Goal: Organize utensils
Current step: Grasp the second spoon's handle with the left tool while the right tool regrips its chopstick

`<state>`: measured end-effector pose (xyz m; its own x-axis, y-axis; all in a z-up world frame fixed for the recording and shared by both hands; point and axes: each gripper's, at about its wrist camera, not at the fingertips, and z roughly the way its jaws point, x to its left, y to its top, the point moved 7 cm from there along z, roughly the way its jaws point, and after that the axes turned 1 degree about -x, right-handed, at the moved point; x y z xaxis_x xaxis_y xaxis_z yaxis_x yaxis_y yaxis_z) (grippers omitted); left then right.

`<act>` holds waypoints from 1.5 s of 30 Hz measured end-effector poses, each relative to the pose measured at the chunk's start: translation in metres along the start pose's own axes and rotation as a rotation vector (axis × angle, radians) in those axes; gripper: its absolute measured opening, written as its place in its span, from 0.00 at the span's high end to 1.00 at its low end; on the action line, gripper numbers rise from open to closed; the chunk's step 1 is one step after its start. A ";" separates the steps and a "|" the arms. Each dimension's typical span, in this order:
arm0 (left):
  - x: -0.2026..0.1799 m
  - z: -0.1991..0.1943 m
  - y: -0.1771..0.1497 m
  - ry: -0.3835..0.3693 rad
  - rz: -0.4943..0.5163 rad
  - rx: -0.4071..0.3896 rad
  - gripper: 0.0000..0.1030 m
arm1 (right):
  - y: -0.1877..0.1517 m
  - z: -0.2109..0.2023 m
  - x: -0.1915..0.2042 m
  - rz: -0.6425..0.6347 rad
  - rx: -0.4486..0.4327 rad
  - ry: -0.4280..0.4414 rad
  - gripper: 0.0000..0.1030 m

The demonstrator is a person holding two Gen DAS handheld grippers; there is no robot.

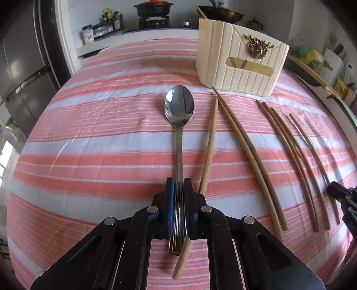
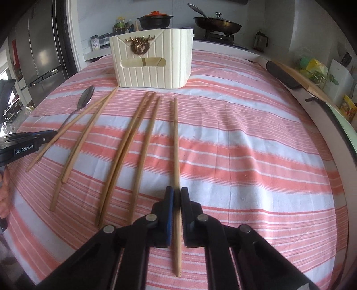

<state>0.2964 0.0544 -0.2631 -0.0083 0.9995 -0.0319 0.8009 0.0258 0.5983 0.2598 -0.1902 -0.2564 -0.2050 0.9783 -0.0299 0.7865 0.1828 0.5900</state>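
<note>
A steel spoon (image 1: 179, 107) lies on the striped cloth, bowl pointing away. My left gripper (image 1: 178, 186) is shut on its ridged handle. A wooden chopstick (image 1: 209, 147) lies just right of the spoon and passes under the gripper. Several more chopsticks (image 1: 287, 151) lie farther right. In the right wrist view my right gripper (image 2: 177, 193) is shut on the rightmost chopstick (image 2: 176, 142), which lies flat on the cloth. The spoon (image 2: 86, 98) and the left gripper's black body (image 2: 24, 145) show at the left. A cream utensil holder (image 2: 154, 60) stands at the back.
The cream utensil holder (image 1: 241, 60) has a slot in front and a gold ornament. A stove with a black pot (image 2: 155, 19) and a pan (image 2: 217, 23) lies behind the table. A fridge (image 2: 42, 55) stands at the left. A hand (image 2: 4, 194) shows at the left edge.
</note>
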 end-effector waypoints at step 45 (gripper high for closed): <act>0.043 -0.015 -0.043 -0.036 0.124 0.109 0.00 | -0.029 -0.013 -0.021 -0.074 0.079 0.078 0.44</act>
<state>0.2528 0.0970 -0.2783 0.1150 0.9933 0.0070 0.8548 -0.1025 0.5088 0.2341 -0.2175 -0.2621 -0.3063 0.9519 -0.0064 0.8105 0.2643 0.5228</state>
